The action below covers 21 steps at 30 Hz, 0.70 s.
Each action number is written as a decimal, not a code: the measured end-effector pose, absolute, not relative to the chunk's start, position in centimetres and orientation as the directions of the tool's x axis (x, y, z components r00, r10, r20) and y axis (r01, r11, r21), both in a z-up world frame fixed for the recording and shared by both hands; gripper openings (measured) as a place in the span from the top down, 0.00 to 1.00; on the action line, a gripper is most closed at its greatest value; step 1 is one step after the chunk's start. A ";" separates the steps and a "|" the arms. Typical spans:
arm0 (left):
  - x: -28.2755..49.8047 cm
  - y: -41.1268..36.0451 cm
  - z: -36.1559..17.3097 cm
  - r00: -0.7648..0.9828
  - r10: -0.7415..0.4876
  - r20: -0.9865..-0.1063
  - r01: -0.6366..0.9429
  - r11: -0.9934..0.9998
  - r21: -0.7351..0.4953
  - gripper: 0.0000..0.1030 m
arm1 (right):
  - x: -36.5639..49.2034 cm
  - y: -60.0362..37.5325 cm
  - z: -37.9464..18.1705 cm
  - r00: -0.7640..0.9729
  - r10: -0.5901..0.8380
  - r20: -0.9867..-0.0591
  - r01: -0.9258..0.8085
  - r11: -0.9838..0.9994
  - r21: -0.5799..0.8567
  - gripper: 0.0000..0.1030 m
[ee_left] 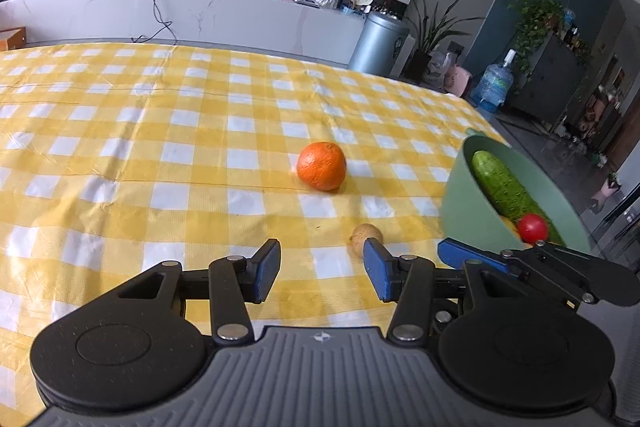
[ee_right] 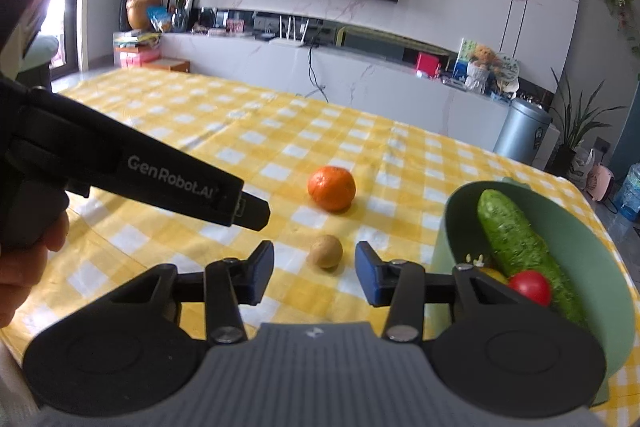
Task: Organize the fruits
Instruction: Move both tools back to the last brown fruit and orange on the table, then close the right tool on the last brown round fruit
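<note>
Between right tongs (ee_right: 315,277): kiwi (ee_right: 327,251)

We see the orange (ee_right: 331,187) lying on the table (ee_right: 224,131), with the kiwi (ee_right: 327,251) nearer to us, just before it. To their right stands the bowl (ee_right: 592,251), and in it the cucumber (ee_right: 516,235) lies above the tomato (ee_right: 530,287).
</note>
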<state>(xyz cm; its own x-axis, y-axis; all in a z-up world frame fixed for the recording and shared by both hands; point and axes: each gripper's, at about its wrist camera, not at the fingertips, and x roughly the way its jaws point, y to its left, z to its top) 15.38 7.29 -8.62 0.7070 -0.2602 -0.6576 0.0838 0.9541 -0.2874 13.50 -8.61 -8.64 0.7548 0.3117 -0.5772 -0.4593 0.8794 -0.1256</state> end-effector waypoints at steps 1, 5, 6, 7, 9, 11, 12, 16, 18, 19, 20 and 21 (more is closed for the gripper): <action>15.5 7.3 -8.8 0.705 -0.248 -0.664 0.076 0.958 -0.276 0.45 | 13.9 -8.5 -8.9 0.750 0.307 -0.586 -0.457 0.880 -0.125 0.62; 15.8 7.5 -9.3 0.707 -0.212 -0.674 0.051 0.967 -0.250 0.45 | 15.1 -7.8 -9.9 0.745 0.273 -0.609 -0.441 0.886 -0.143 0.65; 15.8 7.5 -9.4 0.712 -0.209 -0.671 0.049 0.967 -0.250 0.45 | 15.4 -7.7 -10.1 0.746 0.260 -0.613 -0.434 0.888 -0.152 0.66; 15.9 7.6 -9.4 0.715 -0.203 -0.669 0.040 0.967 -0.251 0.45 | 15.7 -7.5 -10.4 0.747 0.251 -0.615 -0.429 0.890 -0.157 0.66; 16.0 7.8 -9.6 0.718 -0.193 -0.669 0.023 0.967 -0.254 0.45 | 16.3 -7.3 -10.8 0.747 0.242 -0.619 -0.422 0.892 -0.160 0.66; 16.2 7.8 -9.8 0.719 -0.184 -0.671 0.009 0.967 -0.255 0.45 | 16.9 -7.1 -11.1 0.744 0.245 -0.622 -0.423 0.893 -0.154 0.66; 16.3 7.9 -9.9 0.718 -0.179 -0.673 0.004 0.967 -0.253 0.45 | 17.1 -7.0 -11.2 0.743 0.246 -0.622 -0.423 0.893 -0.153 0.66; 16.5 8.0 -10.3 0.715 -0.164 -0.679 -0.012 0.969 -0.247 0.45 | 18.0 -6.8 -11.7 0.737 0.248 -0.628 -0.422 0.896 -0.141 0.69; 16.6 8.1 -10.4 0.717 -0.160 -0.678 -0.014 0.970 -0.245 0.45 | 18.4 -6.8 -11.9 0.733 0.248 -0.633 -0.419 0.898 -0.133 0.73; 16.6 8.0 -10.5 0.718 -0.160 -0.677 -0.013 0.970 -0.242 0.45 | 18.6 -6.8 -12.0 0.732 0.247 -0.635 -0.417 0.899 -0.131 0.74; 16.6 8.0 -10.5 0.719 -0.159 -0.677 -0.011 0.971 -0.240 0.45 | 18.7 -6.8 -12.1 0.729 0.248 -0.638 -0.417 0.900 -0.126 0.75; 16.6 7.9 -10.6 0.718 -0.159 -0.677 -0.009 0.971 -0.237 0.45 | 18.8 -6.8 -12.2 0.726 0.250 -0.641 -0.418 0.900 -0.122 0.76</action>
